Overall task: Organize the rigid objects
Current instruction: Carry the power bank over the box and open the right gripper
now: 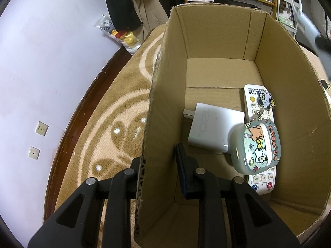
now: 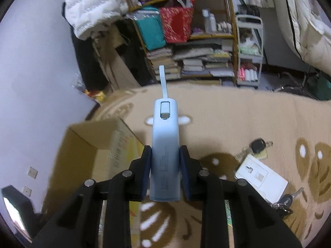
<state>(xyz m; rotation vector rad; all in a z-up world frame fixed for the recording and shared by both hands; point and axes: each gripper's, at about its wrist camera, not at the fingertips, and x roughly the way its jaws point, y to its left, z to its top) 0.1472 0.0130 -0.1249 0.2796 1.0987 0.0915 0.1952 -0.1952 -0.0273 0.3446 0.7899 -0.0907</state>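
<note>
Left gripper: its 2 fingers straddle the left wall of the cardboard box, 1 finger outside and 1 inside; a gap shows between the inner pad and the wall, so whether it pinches the card cannot be told.

Box contents, on the floor of the box toward its right side: 1 white charger block with its prongs pointing left; 1 white remote control lying along the right wall; 1 translucent earbud case printed "cheers", resting on top of the remote and touching the charger, with a cartoon keychain charm at its far end.

Right gripper: jaws clamped on a pale blue power bank, held above the patterned beige carpet, its strap pointing far. The box sits low and left of it.

On the carpet, right: 1 white card and 2 sets of keys, 1 at its far edge, 1 at its near edge.
</note>
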